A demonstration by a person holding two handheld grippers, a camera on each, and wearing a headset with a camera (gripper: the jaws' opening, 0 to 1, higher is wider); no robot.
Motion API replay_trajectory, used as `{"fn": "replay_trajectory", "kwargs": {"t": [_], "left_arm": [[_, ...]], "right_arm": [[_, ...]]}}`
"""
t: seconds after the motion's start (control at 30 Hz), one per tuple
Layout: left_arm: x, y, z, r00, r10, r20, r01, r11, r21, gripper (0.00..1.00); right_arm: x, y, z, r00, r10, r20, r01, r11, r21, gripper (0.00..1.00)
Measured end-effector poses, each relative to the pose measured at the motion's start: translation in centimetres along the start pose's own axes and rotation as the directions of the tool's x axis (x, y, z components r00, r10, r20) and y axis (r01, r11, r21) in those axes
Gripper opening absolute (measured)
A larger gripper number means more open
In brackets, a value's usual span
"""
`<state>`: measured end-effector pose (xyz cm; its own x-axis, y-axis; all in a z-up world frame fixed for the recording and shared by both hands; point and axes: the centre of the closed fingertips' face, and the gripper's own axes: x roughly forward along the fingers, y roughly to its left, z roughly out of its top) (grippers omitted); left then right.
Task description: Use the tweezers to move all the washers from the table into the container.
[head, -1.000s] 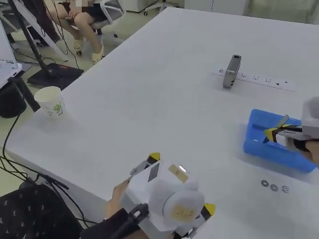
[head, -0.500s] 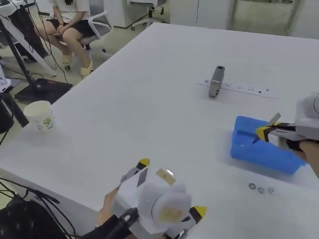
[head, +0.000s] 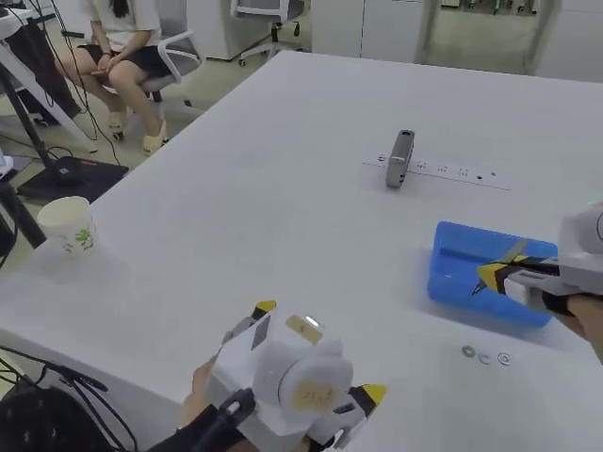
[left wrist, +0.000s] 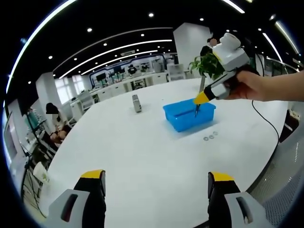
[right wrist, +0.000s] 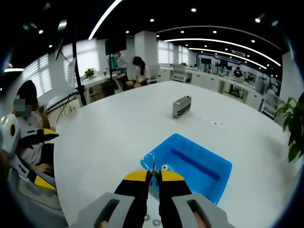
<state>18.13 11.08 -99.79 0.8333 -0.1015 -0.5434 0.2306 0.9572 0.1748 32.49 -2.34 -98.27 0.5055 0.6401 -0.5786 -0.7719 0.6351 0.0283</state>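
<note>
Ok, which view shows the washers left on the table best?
Head view: three washers in a clear row near the blue container. Left gripper view shows them smaller; right gripper view has them partly behind its jaws.

We are viewing a brightly, evenly lit scene. Ceiling strips [right wrist: 209, 38] and downlights [right wrist: 192, 9] are shining from overhead; the white bench [head: 283, 198] is reflecting them softly, and the blue container [head: 462, 252] is casting only a faint shadow. Both gripper views are bending straight lines toward their edges; the head view is rendering them straight.

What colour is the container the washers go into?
Blue; the container shows best in the right gripper view.
</note>
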Motion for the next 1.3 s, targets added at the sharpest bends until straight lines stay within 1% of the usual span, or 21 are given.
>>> {"fn": "replay_trajectory", "kwargs": {"t": [0.17, 0.27, 0.33, 0.5, 0.6, 0.67, 1.1, 1.3], "left_arm": [[0.0, 0.0, 0.1, 1.0000, 0.001, 0.004, -0.001, 1.000, -0.002, 0.91], [-0.1, -0.1, 0.3, 0.9998, -0.010, 0.015, 0.010, 1.000, -0.017, 0.92], [0.0, 0.0, 0.1, 0.9999, -0.006, 0.010, 0.006, 1.000, -0.014, 0.91], [-0.1, -0.1, 0.2, 0.9999, -0.011, 0.010, 0.011, 1.000, -0.011, 0.91], [-0.1, -0.1, 0.2, 0.9998, -0.013, 0.012, 0.013, 1.000, -0.011, 0.91], [-0.1, -0.1, 0.1, 0.9999, -0.013, 0.006, 0.013, 1.000, -0.010, 0.91], [-0.2, -0.1, 0.1, 0.9999, -0.007, 0.007, 0.007, 1.000, -0.010, 0.90], [-0.2, -0.1, 0.0, 1.0000, -0.007, 0.004, 0.007, 1.000, -0.009, 0.90]], "right_arm": [[-0.2, 0.4, -0.8, 0.9999, 0.009, -0.012, -0.009, 1.000, 0.006, 0.04], [-0.3, 0.7, -1.4, 0.9997, 0.014, -0.021, -0.014, 1.000, 0.008, 0.04], [-0.3, 0.9, -2.0, 0.9993, 0.021, -0.031, -0.021, 1.000, 0.015, 0.04], [-0.4, 1.6, -3.4, 0.9979, 0.034, -0.055, -0.033, 0.999, 0.025, 0.04], [-0.3, 1.7, -4.0, 0.9971, 0.036, -0.067, -0.034, 0.999, 0.029, 0.04], [-0.3, 1.8, -4.3, 0.9969, 0.036, -0.070, -0.034, 0.999, 0.037, 0.04], [0.0, 2.3, -5.8, 0.9938, 0.044, -0.102, -0.039, 0.998, 0.046, 0.04], [0.0, 2.3, -5.7, 0.9948, 0.042, -0.093, -0.037, 0.998, 0.055, 0.04]]}}
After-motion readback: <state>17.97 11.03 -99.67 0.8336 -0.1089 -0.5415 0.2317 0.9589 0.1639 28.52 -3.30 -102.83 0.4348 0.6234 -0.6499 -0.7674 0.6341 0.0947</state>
